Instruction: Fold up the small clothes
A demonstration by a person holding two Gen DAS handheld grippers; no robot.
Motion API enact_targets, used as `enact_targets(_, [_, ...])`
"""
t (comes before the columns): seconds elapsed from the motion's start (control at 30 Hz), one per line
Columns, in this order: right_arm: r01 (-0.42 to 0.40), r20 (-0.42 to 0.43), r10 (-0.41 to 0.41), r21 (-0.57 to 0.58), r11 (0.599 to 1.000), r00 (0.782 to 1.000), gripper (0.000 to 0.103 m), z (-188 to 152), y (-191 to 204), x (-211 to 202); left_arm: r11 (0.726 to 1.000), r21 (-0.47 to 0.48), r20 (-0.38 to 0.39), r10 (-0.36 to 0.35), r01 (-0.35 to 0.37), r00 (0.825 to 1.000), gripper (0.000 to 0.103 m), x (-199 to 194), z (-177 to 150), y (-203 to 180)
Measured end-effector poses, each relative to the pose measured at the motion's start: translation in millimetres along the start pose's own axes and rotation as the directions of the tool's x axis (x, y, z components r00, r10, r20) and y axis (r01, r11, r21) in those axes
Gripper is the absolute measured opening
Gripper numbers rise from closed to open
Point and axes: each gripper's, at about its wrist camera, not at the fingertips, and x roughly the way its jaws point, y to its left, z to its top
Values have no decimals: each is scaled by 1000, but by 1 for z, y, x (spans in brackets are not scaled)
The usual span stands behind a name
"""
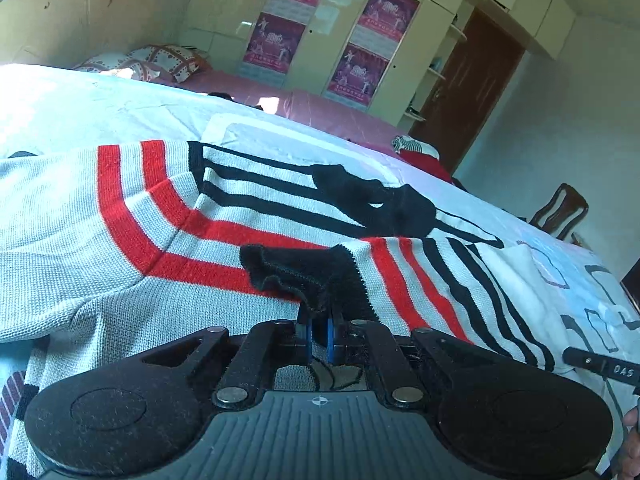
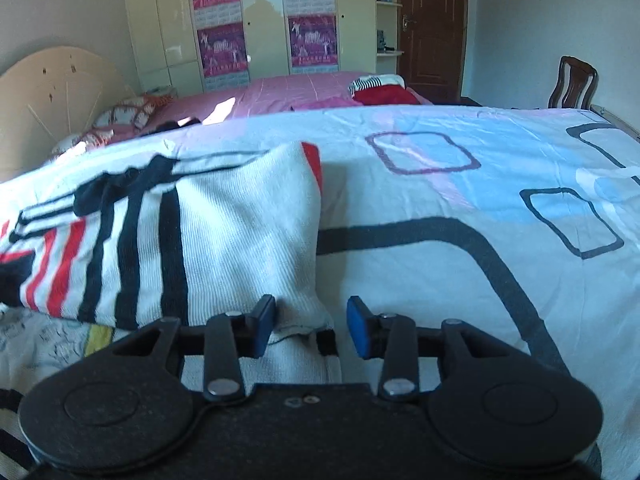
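Observation:
A white knit sweater (image 1: 100, 208) with red and black stripes lies on the bed. In the left wrist view my left gripper (image 1: 319, 340) is shut on the sweater's black cuff (image 1: 296, 276), which bunches up above the blue pads. In the right wrist view the sweater (image 2: 240, 232) lies folded at the left. My right gripper (image 2: 310, 328) is open, its blue pads (image 2: 356, 332) standing either side of the sweater's lower white corner without pinching it.
The bed sheet (image 2: 460, 220) is white and pale blue with dark rounded outlines. A pink bed (image 2: 288, 92) behind holds pillows and a red garment (image 2: 384, 94). A wooden chair (image 2: 574, 82) stands at the right, and a wardrobe and a door behind.

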Motion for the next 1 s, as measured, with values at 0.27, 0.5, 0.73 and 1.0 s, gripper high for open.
enact_targets(0.27, [-54, 20, 55, -52, 997, 998, 4, 20, 2, 11, 996, 11, 140, 84, -86, 987, 6, -26, 24, -9])
enact_targets(0.5, [-55, -19, 54, -72, 996, 998, 6, 26, 0, 43, 992, 124, -19, 28, -25, 999, 6, 32, 25, -39])
enact_targets(0.73, [-96, 0, 96, -48, 994, 995, 14, 48, -16, 70, 991, 120, 17, 64, -66, 998, 6, 30, 15, -35])
enact_targets(1.0, [-144, 8, 143, 27, 989, 990, 28, 91, -26, 108, 973, 77, 67, 212, -217, 975, 6, 25, 27, -22])
